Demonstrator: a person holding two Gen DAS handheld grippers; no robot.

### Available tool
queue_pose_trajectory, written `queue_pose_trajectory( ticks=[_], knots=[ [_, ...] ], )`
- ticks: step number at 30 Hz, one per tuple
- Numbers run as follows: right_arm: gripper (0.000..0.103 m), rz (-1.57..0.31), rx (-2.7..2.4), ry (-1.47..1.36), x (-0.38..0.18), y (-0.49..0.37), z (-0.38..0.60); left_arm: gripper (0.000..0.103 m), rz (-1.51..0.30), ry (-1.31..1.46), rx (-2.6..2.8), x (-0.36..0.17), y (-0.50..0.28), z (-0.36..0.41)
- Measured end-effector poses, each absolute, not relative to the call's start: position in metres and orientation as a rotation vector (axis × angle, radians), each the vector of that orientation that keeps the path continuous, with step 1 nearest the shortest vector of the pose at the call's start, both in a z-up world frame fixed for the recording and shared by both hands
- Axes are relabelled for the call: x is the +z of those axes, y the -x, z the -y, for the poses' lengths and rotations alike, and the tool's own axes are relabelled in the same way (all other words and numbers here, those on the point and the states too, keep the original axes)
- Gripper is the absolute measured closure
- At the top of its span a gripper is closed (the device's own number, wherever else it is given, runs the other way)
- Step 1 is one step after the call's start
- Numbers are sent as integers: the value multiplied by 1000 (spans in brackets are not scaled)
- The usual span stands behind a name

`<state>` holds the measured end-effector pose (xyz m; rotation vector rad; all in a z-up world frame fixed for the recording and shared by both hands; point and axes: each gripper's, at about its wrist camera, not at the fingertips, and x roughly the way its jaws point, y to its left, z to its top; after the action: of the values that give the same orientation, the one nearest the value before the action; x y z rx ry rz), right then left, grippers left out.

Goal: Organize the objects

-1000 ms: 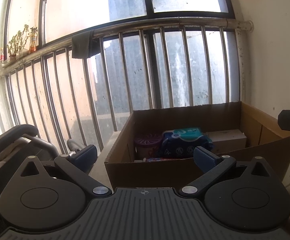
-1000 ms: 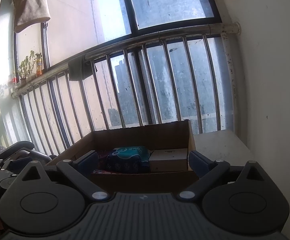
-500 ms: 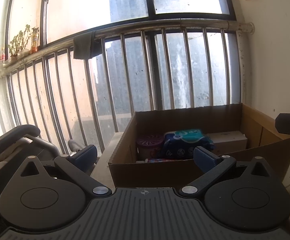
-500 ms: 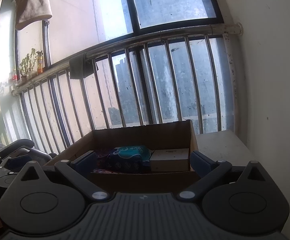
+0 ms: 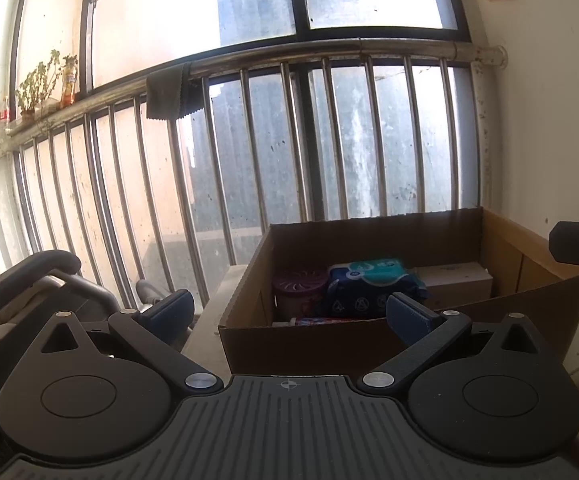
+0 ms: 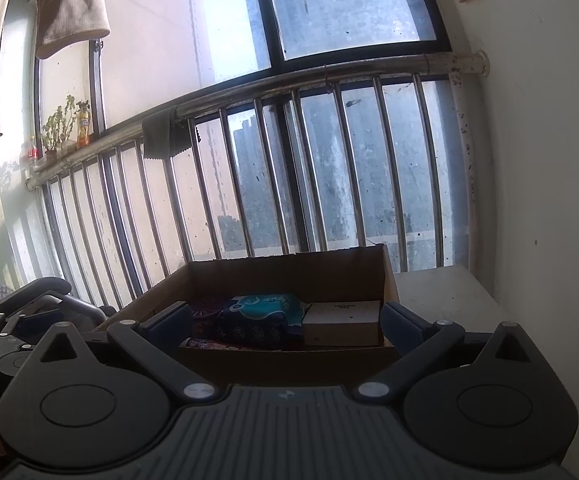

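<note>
Both the left gripper (image 5: 287, 308) and right gripper (image 6: 285, 318) are hovering released and empty before the cardboard box (image 6: 285, 360). Inside are sitting a blue packet (image 6: 259, 316), with a white carton (image 6: 343, 322) at its 3 o'clock and a purple tub (image 5: 299, 294) at its 9 o'clock; packing is probably nearing completion.

Cardboard box (image 5: 301, 344) sits on the desk (image 6: 441, 292), right up against the railing (image 5: 249, 184) behind it, wall (image 6: 549, 160) off to the right. Inside, three things in a row along the back: round container (image 5: 299, 286) on the left, soft pack (image 5: 369, 284) in the middle touching it, small carton (image 5: 455, 280) on the right. A flat packet (image 6: 205, 345) lies before them by the near wall. A cloth (image 5: 167, 94) hangs on the top rail, up left; plants (image 5: 37, 86) stand further left.
</note>
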<state>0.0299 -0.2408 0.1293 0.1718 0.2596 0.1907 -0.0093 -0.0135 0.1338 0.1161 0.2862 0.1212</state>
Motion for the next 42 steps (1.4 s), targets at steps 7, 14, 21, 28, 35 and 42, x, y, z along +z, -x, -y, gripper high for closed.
queue_pose_trajectory(
  ticks=[7, 14, 21, 28, 35, 42],
  knots=[
    [0, -262, 190, -173, 129, -32, 241, 0, -292, -117, 121, 133, 9, 14],
    [0, -265, 187, -180, 127, -31, 242, 0, -294, -117, 120, 132, 9, 14],
    [0, -268, 188, -179, 126, -30, 242, 0, -297, -116, 117, 131, 9, 14],
    [0, -267, 188, -180, 126, -29, 243, 0, -298, -114, 116, 130, 7, 14],
    [0, -271, 188, -187, 125, -31, 244, 0, -302, -121, 121, 130, 7, 15],
    [0, -271, 203, -191, 124, -34, 244, 0, -300, -122, 137, 133, 6, 15]
  ],
)
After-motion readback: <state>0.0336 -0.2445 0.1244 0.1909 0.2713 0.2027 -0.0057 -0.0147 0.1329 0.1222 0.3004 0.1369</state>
